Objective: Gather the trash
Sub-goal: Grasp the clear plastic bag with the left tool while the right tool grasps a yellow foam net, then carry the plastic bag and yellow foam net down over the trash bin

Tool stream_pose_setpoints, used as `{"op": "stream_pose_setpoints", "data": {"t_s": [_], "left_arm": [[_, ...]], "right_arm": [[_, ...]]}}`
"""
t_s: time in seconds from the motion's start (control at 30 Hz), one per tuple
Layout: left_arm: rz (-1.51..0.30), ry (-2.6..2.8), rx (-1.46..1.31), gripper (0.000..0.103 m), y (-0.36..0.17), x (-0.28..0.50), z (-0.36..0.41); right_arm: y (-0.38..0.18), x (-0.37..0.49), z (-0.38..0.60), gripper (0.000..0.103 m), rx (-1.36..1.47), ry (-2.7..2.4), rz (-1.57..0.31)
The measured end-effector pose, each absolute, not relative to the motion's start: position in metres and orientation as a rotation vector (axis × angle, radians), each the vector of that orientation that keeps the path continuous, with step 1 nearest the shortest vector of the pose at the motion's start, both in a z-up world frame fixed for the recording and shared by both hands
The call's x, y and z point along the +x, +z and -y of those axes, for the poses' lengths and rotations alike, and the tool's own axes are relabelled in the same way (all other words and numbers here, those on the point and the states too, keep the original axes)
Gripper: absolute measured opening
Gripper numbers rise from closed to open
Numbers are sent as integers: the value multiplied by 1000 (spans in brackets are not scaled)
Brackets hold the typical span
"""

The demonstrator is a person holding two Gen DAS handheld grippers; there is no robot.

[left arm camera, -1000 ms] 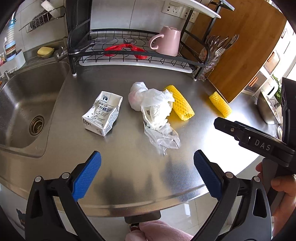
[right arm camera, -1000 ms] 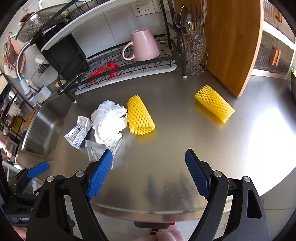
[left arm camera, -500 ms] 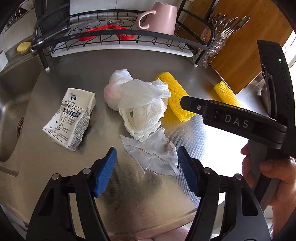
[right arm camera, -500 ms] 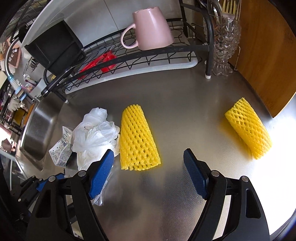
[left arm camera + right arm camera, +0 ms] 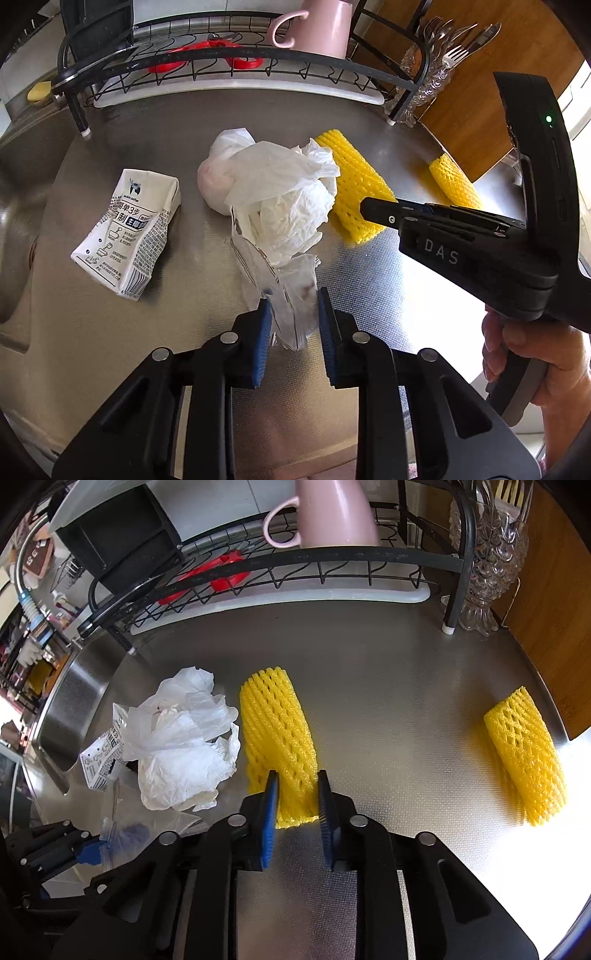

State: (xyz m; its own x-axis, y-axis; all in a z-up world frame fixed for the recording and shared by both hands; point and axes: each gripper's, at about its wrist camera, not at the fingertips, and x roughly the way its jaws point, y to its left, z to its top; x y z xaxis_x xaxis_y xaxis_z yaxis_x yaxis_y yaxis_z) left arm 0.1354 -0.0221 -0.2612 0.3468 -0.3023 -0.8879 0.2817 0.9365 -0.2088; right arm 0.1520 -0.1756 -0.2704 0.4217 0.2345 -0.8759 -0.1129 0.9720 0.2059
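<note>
On the steel counter [image 5: 184,122], my left gripper [image 5: 293,315] is closing its jaws on a crumpled clear plastic wrapper [image 5: 291,288], and the blue pads pinch it. Just beyond lie a white plastic bag [image 5: 280,199] and a squashed white drink carton [image 5: 129,229]. My right gripper [image 5: 297,799] is closing too, squeezing the near end of a yellow foam net [image 5: 277,731] between its pads. A second yellow foam net [image 5: 524,753] lies apart at the right. A hand holds the right gripper's handle at the right of the left wrist view.
A black wire dish rack [image 5: 221,62] with a pink mug [image 5: 317,26] and a red item stands along the back. A glass cutlery holder [image 5: 487,554] and a wooden board [image 5: 554,609] are at the back right. The sink [image 5: 14,206] is at the left.
Both grippers came down and forward over the counter and went from wide open to closed, the left onto the clear wrapper, the right onto the near yellow foam net.
</note>
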Motion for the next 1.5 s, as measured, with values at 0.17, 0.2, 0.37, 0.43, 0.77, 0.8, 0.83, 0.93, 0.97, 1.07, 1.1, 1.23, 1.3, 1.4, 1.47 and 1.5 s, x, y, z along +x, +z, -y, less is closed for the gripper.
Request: {"op": "stream_pose_setpoints", "data": {"t_s": [0.17,0.2,0.37,0.43,0.77,0.8,0.83,0.93,0.97,1.07,1.1,1.23,1.3,1.4,1.47,1.5], "left_arm": [[-1132,-368,-10,13,-252,122,19],[-1128,-369,-8,13,-249,118,18],[-1095,-371,3,12,-234,93,17],[-1082,-368,5,12,-229,81,15],[-1053,-373,23,12,-216,10,7],[-1051,-375,23,12,-215,2,5],[-1049,-375,22,12,-215,-6,3],[-1050,-379,23,12,-216,-30,-3],[-1052,-383,25,13,-218,-37,-4],[-1062,-394,24,13,-224,-58,-9],[-1070,-397,23,13,-228,-65,-10],[-1118,-410,22,13,-248,-86,-16],[-1149,-413,18,13,-262,-93,-20],[-1194,-418,17,12,-283,-101,-22],[-1223,-417,21,13,-300,-104,-22],[-1239,-414,23,12,-309,-105,-22]], "right_arm": [[-261,136,177,12,117,210,-1102],[-258,132,178,11,117,205,-1098],[-241,106,181,11,115,177,-1066],[-233,93,181,11,118,172,-1050],[-208,9,173,11,125,146,-1006],[-208,0,172,11,124,146,-1008],[-208,-10,170,11,122,146,-1010],[-209,-35,165,11,121,142,-1018],[-211,-43,164,11,122,140,-1023],[-217,-65,160,11,124,135,-1041],[-220,-72,158,11,119,133,-1047],[-240,-99,150,11,117,130,-1098],[-253,-110,146,11,121,132,-1128],[-276,-122,141,11,141,135,-1183],[-293,-126,138,11,151,135,-1221],[-302,-127,136,11,154,135,-1240]]}}
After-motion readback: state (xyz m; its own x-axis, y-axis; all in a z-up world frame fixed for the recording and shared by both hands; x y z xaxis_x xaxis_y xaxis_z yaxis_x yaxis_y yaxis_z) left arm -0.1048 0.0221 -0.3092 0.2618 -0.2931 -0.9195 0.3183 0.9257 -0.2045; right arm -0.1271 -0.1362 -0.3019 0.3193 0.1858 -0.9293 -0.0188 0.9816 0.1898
